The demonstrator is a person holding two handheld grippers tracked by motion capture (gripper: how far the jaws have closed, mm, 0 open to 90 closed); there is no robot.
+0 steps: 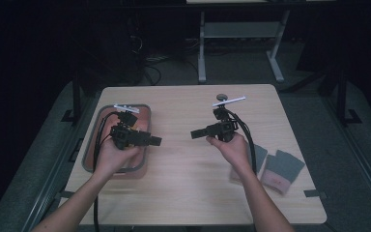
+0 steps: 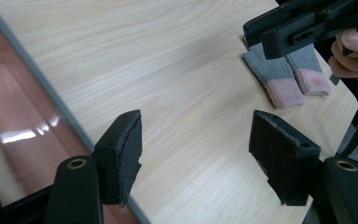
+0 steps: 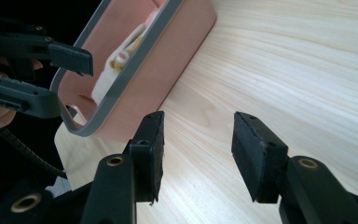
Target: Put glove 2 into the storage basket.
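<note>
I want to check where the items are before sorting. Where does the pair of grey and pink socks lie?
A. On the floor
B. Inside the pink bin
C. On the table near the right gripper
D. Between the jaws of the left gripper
C: the socks lie flat on the table beside the right gripper, outside the pink bin.

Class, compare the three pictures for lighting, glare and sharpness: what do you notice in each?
High view: dim, dark surroundings, the table the brightest part. Left gripper view: white glare streaks on the pink bin, near jaws soft. Right gripper view: evenly lit wood grain, crisp; dark corner behind the bin.
</note>
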